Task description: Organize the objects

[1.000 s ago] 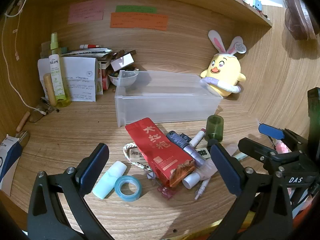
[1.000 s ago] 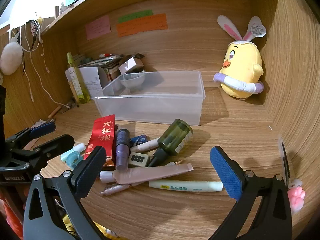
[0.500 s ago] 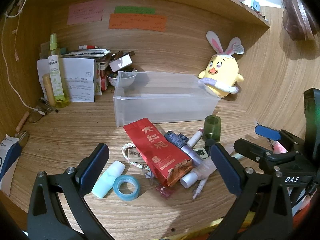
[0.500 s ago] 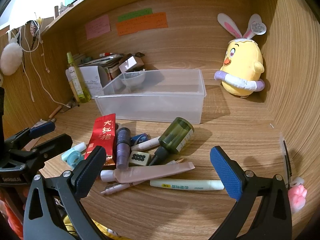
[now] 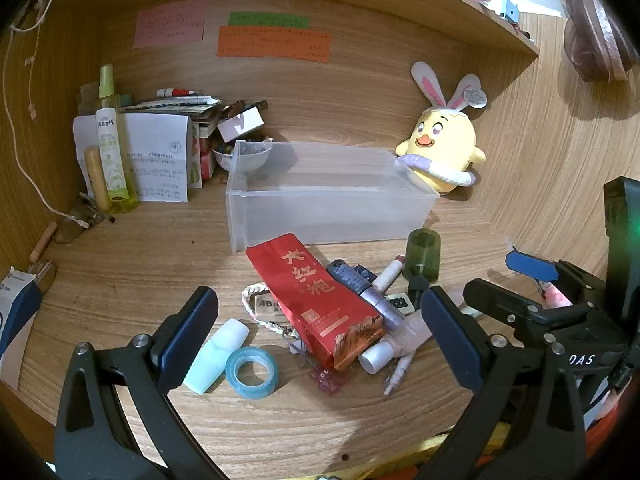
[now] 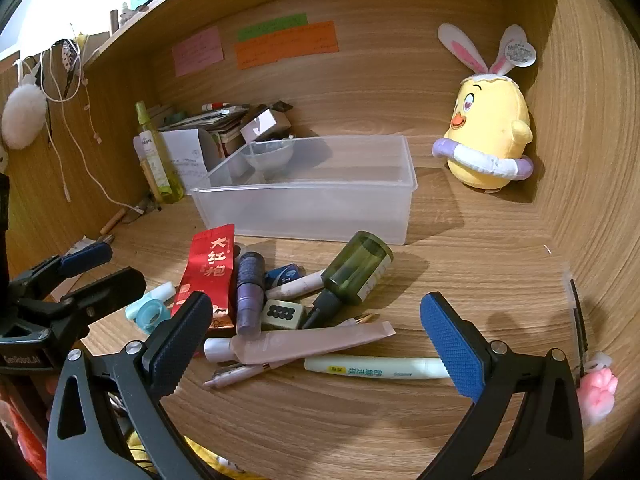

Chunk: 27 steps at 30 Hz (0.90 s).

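A clear plastic bin [image 5: 328, 204] [image 6: 316, 196] stands empty mid-desk. In front of it lies a heap of small items: a red foil packet [image 5: 316, 300] [image 6: 210, 276], a green bottle [image 5: 422, 256] [image 6: 354, 270], a purple tube [image 6: 250, 292], a pink tube [image 6: 304, 346], a white-green pen [image 6: 376, 368], a mahjong tile [image 6: 282, 314], a blue tape roll [image 5: 252, 372] and a pale blue cap [image 5: 218, 354]. My left gripper [image 5: 320, 340] is open, low over the heap's left side. My right gripper [image 6: 316, 340] is open over the tubes, holding nothing.
A yellow plush chick [image 5: 440, 152] [image 6: 490, 136] sits at the back right corner. Papers, a spray bottle [image 5: 112, 152] and a small bowl [image 5: 244, 158] crowd the back left. A pink paw charm [image 6: 598, 390] lies by the right wall. Sticky notes [image 5: 274, 42] hang on the back panel.
Both views have drifted slightly, so the scene sits a little lower-left in the left wrist view. Nothing on the desk has moved and both grippers have stayed open.
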{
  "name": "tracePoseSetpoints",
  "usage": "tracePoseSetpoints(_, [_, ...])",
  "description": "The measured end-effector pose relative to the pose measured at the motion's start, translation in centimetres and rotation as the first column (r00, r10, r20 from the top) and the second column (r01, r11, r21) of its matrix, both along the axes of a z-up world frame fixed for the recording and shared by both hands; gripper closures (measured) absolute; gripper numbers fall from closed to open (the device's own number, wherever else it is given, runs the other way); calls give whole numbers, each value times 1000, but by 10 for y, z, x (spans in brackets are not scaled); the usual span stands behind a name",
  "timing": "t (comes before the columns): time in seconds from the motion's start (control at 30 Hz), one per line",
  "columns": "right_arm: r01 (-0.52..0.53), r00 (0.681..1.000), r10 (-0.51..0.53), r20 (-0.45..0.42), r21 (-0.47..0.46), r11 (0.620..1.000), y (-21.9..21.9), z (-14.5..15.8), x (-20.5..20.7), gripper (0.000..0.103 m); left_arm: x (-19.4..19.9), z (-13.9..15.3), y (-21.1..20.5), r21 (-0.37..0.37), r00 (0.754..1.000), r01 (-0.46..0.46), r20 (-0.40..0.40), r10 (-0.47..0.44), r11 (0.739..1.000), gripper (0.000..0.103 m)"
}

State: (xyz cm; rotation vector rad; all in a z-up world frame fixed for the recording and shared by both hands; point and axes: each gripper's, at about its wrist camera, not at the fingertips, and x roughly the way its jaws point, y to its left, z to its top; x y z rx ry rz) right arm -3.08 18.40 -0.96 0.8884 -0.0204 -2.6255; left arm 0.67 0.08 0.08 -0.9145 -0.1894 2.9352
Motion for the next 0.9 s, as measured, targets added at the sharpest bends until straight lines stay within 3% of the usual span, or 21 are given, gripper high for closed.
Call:
tracePoseSetpoints(0.47, [-3, 1000, 3, 8, -1, 1000, -1, -3, -1, 0, -2, -5, -8, 17, 1000, 11, 12, -12, 1000, 0])
tracePoseSetpoints(0.83, [-18, 997, 19, 68, -15, 1000, 1, -17, -17, 0, -1, -22, -27, 23, 999, -8, 47, 7, 1000, 0])
tracePoseSetpoints(0.9, [-13, 996, 15, 86, -24, 1000, 4, -20, -24, 1, -2, -26, -37, 31, 998, -24, 59, 23, 999, 7])
